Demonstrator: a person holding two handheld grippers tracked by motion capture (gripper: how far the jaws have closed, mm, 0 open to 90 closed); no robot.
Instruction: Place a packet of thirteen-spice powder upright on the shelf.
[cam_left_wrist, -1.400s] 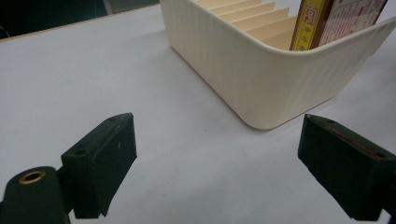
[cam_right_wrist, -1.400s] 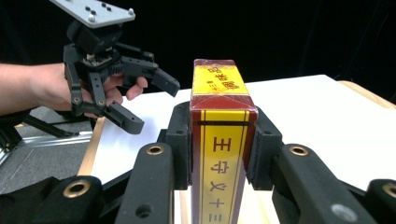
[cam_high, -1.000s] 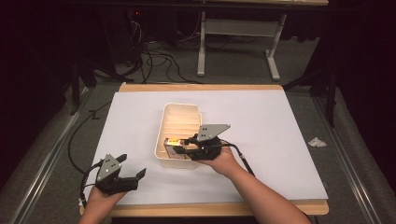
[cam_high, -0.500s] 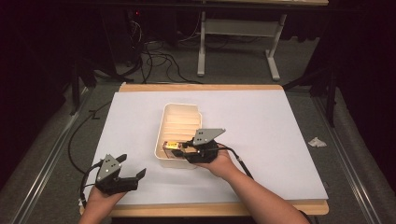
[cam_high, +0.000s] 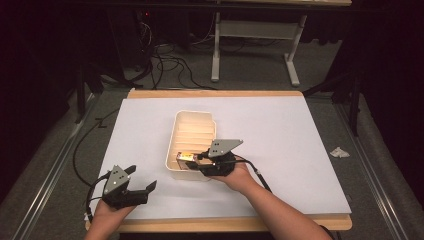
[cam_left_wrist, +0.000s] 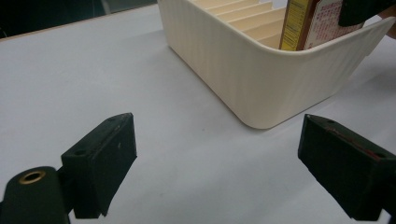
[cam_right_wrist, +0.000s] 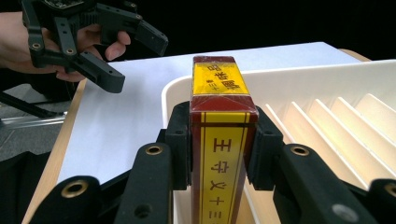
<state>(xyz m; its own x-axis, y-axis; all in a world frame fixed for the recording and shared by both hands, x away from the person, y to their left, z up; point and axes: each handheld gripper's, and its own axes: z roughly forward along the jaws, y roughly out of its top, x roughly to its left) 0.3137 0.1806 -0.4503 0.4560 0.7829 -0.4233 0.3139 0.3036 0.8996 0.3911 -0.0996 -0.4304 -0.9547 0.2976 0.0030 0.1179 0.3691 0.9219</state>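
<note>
Here the right gripper (cam_right_wrist: 223, 140) clamps a red-and-yellow box (cam_right_wrist: 222, 135) between its jaws, holding it in the near end of the cream ribbed bin (cam_high: 175, 142) on the white sheet (cam_high: 310, 150). Near left, the left gripper (cam_high: 142, 180) hangs wide open, empty.

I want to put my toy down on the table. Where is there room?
The white sheet is bare right of the cream bin, out to the table's right edge, and behind the bin too. Left of the bin is bare as well. It is crowded at the bin's near end, where the right gripper holds a box, and at the near left corner by the left gripper.
</note>
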